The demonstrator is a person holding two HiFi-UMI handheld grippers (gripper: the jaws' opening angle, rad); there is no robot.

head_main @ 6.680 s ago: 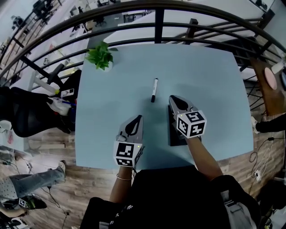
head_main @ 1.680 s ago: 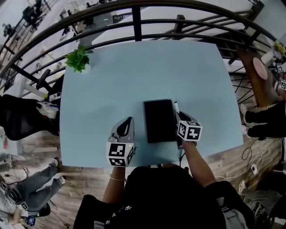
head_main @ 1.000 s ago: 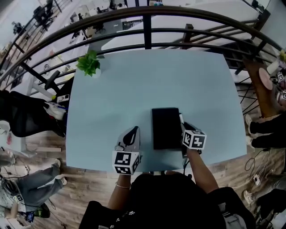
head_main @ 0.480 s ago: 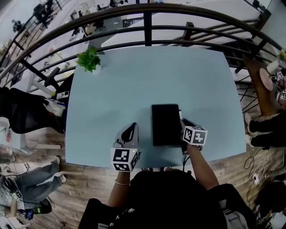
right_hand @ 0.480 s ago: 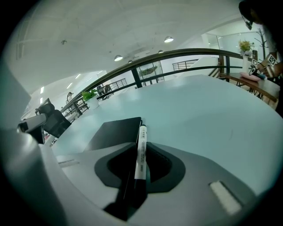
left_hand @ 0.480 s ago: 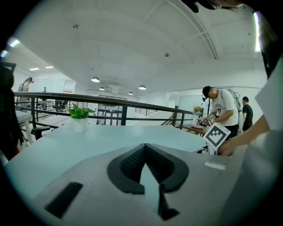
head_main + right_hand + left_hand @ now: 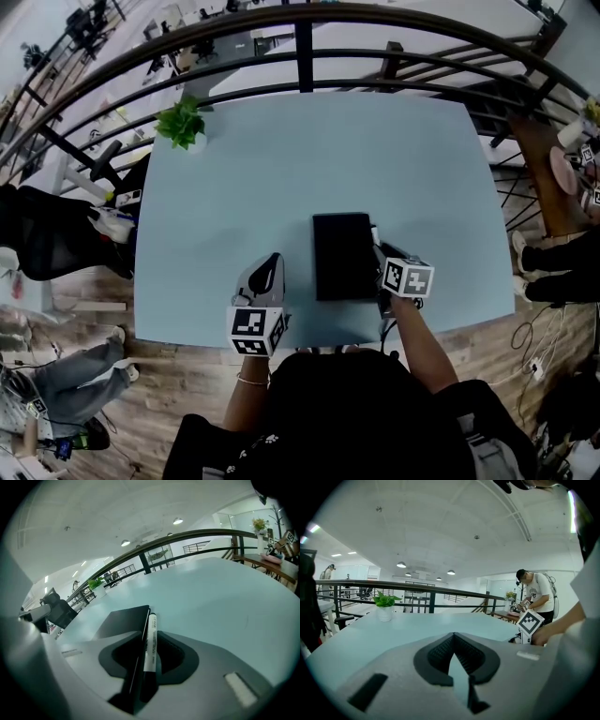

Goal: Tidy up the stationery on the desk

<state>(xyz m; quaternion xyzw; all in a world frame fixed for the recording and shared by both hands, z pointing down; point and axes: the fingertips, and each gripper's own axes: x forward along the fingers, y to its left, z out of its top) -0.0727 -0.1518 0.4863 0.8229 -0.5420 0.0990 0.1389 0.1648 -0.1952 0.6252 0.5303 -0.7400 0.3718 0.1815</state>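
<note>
Light-blue desk [image 7: 281,159]. Left gripper [image 7: 273,262] low near front edge, jaws closed, empty. Right gripper [image 7: 380,251] tilted down beside notebook [image 7: 343,255], jaws just opening, pen [image 7: 150,641] loose between them.

Light blue desk [image 7: 281,169] on wood plank floor [image 7: 159,375]. Dark metal railing [image 7: 305,37] curves behind desk's far edge. Potted plant [image 7: 183,122] at far left corner. Black office chair [image 7: 42,234] left of desk, wooden side table [image 7: 542,164] to the right. White ceiling [image 7: 440,527], round ceiling lights [image 7: 401,565] lit.
</note>
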